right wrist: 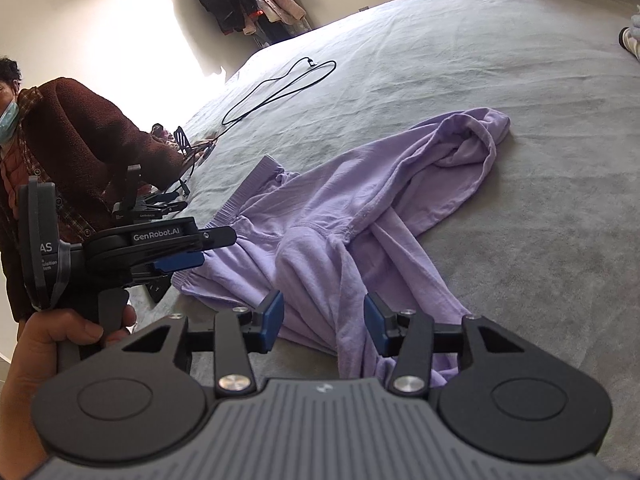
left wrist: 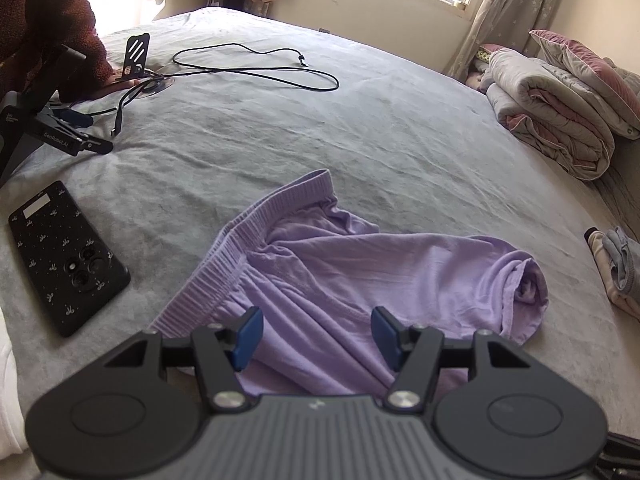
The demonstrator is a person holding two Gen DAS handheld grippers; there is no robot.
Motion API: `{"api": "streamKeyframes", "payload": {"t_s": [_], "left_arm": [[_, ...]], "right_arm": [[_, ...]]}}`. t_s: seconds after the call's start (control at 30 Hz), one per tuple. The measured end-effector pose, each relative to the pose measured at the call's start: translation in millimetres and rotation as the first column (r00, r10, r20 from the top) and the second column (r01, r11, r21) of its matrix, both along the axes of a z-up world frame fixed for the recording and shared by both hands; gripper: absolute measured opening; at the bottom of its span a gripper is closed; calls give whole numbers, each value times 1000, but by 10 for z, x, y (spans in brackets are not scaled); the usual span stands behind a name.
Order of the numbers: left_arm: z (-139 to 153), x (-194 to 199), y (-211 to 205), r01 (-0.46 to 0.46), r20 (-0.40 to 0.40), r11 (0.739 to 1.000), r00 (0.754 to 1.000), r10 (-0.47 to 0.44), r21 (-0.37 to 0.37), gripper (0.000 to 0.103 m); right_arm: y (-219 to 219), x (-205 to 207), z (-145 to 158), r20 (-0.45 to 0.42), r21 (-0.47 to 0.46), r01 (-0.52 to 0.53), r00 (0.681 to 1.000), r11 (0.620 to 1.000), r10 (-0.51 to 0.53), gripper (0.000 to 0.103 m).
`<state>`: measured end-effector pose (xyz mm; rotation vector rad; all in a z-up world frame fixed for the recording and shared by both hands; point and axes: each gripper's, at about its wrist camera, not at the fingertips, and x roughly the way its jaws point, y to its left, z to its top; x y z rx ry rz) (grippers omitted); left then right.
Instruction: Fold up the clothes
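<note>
Crumpled lilac trousers (left wrist: 320,264) lie on the grey bedsheet (left wrist: 360,120), ribbed waistband (left wrist: 240,240) to the left and a bunched leg end (left wrist: 520,288) to the right. My left gripper (left wrist: 318,332) hovers open just above the cloth near the waistband, with nothing between its blue pads. In the right wrist view the trousers (right wrist: 340,208) spread from the waistband out to a twisted leg end (right wrist: 476,136). My right gripper (right wrist: 324,316) stands open over the near leg, holding nothing. My left gripper (right wrist: 208,250), held in a hand (right wrist: 60,332), sits at the waistband side.
A black phone (left wrist: 68,260) lies left of the trousers. A spare gripper device (left wrist: 72,132), a looped black cable (left wrist: 256,64) and a phone stand (left wrist: 136,56) are at the far left by a person's brown sleeve (left wrist: 52,20). A folded quilt (left wrist: 560,100) and stacked clothes (left wrist: 620,272) line the right edge.
</note>
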<state>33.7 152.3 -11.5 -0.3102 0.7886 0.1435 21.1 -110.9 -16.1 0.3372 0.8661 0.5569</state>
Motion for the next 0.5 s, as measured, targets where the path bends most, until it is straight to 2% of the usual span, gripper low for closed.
{"api": "streamKeyframes", "payload": {"t_s": [0.07,0.17,0.3,0.5], "left_arm": [[-7,7,-13,0,-2,1000,1000,0,9,61],[-17,17,-34,0,-5,1000,1000,0,21,61],[-8,17,-38,-2,2,1000,1000,2,14,61],[114,23,32,4,66,1000,998,-4,0,61]], "right_arm": [[-34,42,-30,-10,-6,2,1000,1000,-2,52],[-72,83,-37,-8,-23,-4,1000,1000,4,61],[-107,124,-38,-6,-68,-10,1000,998,9,63],[-181,193,-6,1,-102,-3,1000,995,3,65]]}}
